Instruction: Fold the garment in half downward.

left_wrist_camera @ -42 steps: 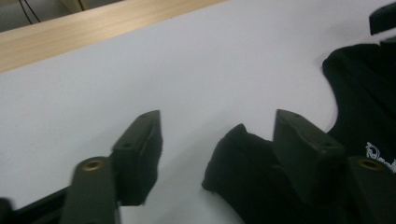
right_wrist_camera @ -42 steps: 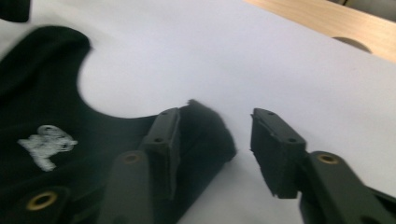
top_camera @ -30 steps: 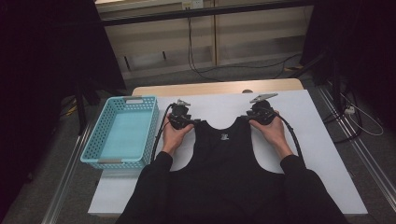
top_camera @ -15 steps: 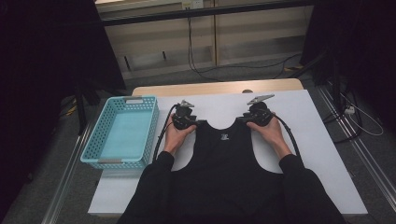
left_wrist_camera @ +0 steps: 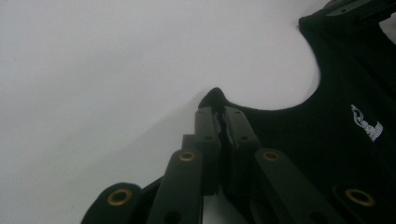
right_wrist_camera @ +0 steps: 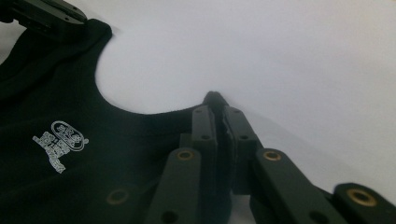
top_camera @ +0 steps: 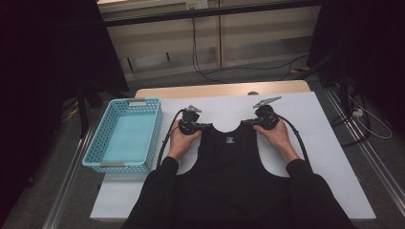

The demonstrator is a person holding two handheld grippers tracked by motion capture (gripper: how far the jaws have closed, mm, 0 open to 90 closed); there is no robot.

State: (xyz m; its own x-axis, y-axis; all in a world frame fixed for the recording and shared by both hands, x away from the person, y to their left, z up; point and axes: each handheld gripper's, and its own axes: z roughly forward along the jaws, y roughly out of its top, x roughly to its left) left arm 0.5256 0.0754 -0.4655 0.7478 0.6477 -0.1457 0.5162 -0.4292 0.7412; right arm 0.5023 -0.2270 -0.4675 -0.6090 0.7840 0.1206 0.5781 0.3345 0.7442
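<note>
Both claws have just been closing and now the left claw (left_wrist_camera: 219,112) and right claw (right_wrist_camera: 215,109) each pinch a shoulder strap of the black sleeveless fabric top (top_camera: 230,164) lying flat on the white bench (top_camera: 329,157), so it looks ready to lift.

Bare white table (top_camera: 310,143) right of vest (top_camera: 231,162) and beyond it; blue basket (top_camera: 125,136) blocks left edge.
</note>
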